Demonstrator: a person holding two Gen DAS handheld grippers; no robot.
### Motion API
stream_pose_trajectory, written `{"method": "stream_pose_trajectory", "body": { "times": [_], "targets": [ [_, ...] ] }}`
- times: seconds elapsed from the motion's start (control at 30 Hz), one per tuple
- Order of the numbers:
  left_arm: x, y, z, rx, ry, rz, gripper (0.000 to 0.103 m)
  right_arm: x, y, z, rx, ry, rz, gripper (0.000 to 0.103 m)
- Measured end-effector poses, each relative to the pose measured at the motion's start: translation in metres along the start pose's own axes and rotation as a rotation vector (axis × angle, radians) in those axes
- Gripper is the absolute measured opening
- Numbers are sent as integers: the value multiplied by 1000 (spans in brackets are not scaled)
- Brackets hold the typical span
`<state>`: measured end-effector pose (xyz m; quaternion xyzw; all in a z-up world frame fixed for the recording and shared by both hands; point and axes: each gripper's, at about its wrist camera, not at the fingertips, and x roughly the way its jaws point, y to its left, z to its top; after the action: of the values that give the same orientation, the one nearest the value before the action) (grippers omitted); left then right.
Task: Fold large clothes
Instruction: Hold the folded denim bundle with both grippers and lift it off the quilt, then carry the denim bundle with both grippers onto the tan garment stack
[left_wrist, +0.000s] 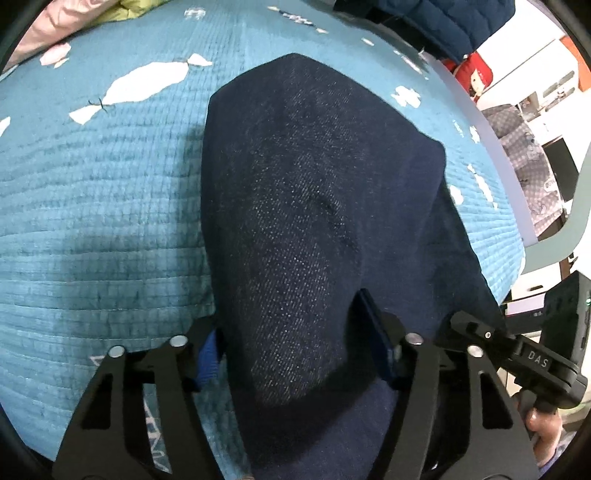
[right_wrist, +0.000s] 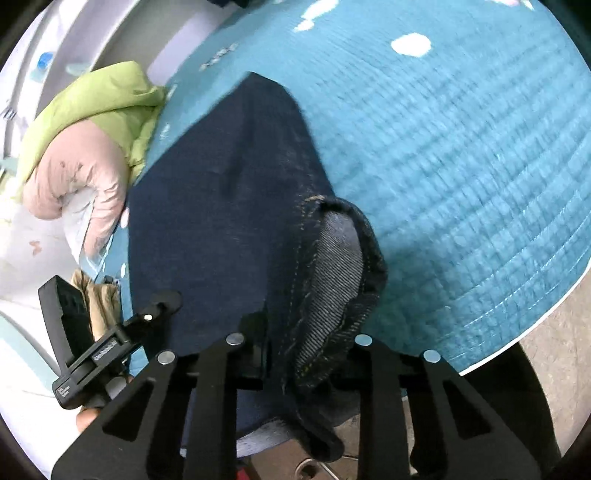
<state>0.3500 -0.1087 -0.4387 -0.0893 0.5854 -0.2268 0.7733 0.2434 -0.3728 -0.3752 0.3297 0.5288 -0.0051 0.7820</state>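
Jeans (left_wrist: 295, 206), one dark denim pair, lie on a teal quilted bedspread (left_wrist: 103, 206), running from the grippers toward 12 o'clock. Bare bedspread lies open at 9 o'clock in the left wrist view and at 3 o'clock in the right; the bed's edge curves past at 4 o'clock there. Two grippers: the left gripper (left_wrist: 299, 354) has denim bunched between its blue pads, which press on it; the right gripper (right_wrist: 299, 354) pinches a stitched hem fold (right_wrist: 332, 280) showing pale inner weave. Two puffy garments, one green (right_wrist: 99, 103) and one pink (right_wrist: 77, 170), sit at 10 o'clock.
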Motion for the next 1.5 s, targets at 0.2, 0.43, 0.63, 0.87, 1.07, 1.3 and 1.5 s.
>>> {"method": "stream_pose_trajectory", "body": {
  "times": [0.2,0.43,0.63,0.87,1.07,1.3,1.5],
  "targets": [
    [-27,-9,3,52,-45,11,55,-12,37,-3,-64,-21,32,20],
    [-82,11,10,33,-110,-1,54,-21,79,-9,-128,-40,88,20],
    [-157,61,21,-11,-187,30,54,-18,163,-20,-230,-30,192,20],
    [-287,150,46,-69,-298,135,54,13,294,-33,-360,27,353,20],
    [-374,224,57,-87,-358,252,55,56,397,-54,-429,87,453,20],
    [-417,315,69,-130,-364,305,55,106,472,-80,-434,149,482,20],
    [-392,373,67,-176,-279,298,55,147,482,-106,-454,187,410,21]
  ]
}}
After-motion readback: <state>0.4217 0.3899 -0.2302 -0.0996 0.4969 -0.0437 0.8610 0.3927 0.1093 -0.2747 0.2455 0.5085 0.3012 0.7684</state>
